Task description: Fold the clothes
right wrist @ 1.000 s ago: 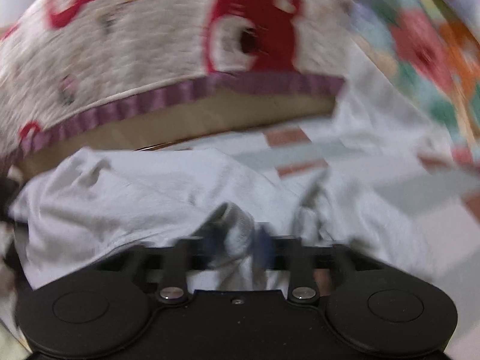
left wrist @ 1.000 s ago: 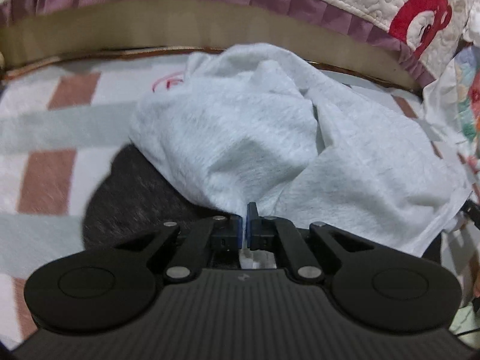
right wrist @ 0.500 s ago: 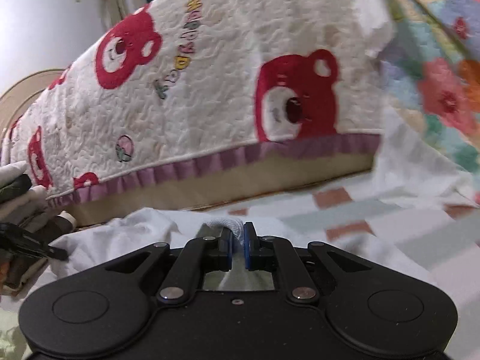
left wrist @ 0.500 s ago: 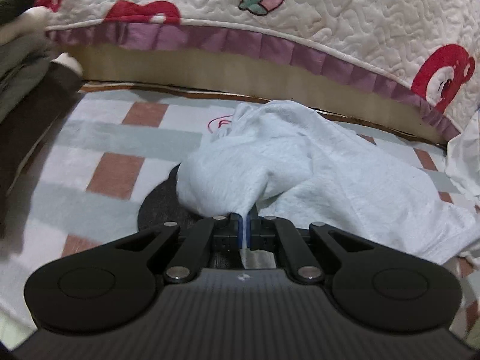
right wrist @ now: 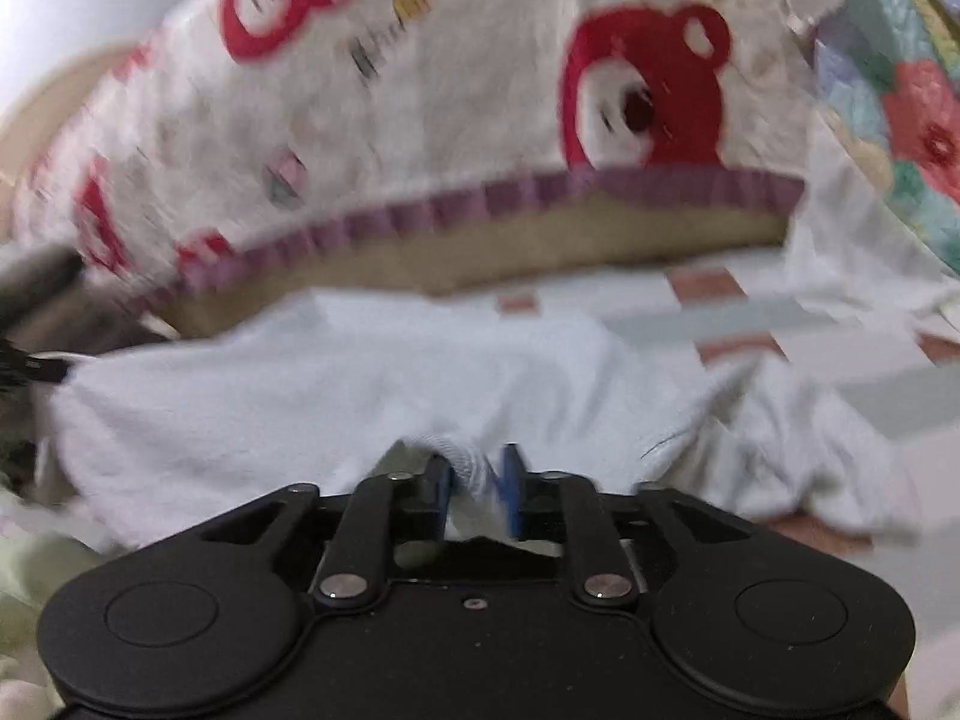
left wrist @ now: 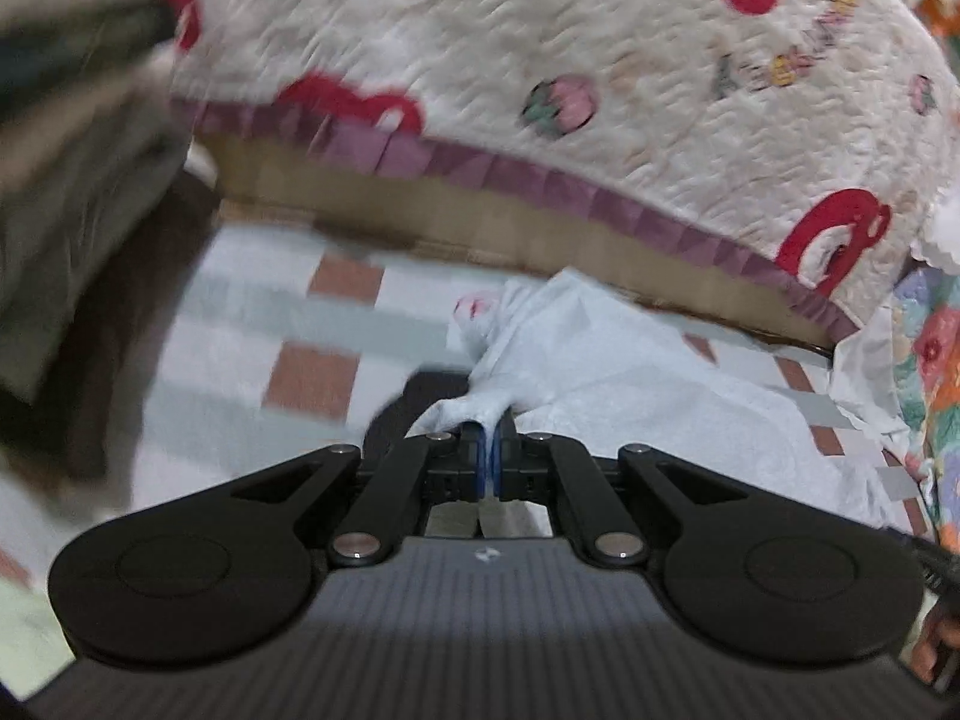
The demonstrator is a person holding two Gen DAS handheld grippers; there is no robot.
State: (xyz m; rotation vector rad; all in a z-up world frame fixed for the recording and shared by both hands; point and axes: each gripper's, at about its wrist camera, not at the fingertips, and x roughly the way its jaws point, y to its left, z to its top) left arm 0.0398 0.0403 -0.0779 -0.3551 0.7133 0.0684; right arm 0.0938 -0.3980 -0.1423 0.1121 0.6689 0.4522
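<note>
White garment (left wrist: pixel 630 384), a soft light-grey-white piece of clothing, lies spread on a checked blanket (left wrist: pixel 300 360) of white, pale green and brick-red squares, just ahead of both claws. The left claw (left wrist: pixel 491 456) is clamped on a bunched fold of it, its blue pads pressed together with the cloth squeezed between them, and the fabric rises in a taut ridge from the pads away toward the far right. A dark round patch (left wrist: pixel 408 402) shows under the cloth just left of that pinch. The right claw (right wrist: pixel 477 480) has its jaws partly apart; they have just been opening, and a ribbed edge of the garment (right wrist: pixel 360 396) sits loosely between them, nearer the left pad, with a gap to the right one. Beyond both claws stands a bed (left wrist: pixel 540 228) with a tan base, covered by a cream quilt (left wrist: pixel 600 90) with red bears and a purple frill. A flowered cloth (right wrist: pixel 900 120) hangs far right of the right claw, and a stack of grey and dark fabric (left wrist: pixel 72 180) sits far left of the left claw. Both views are blurred.
</note>
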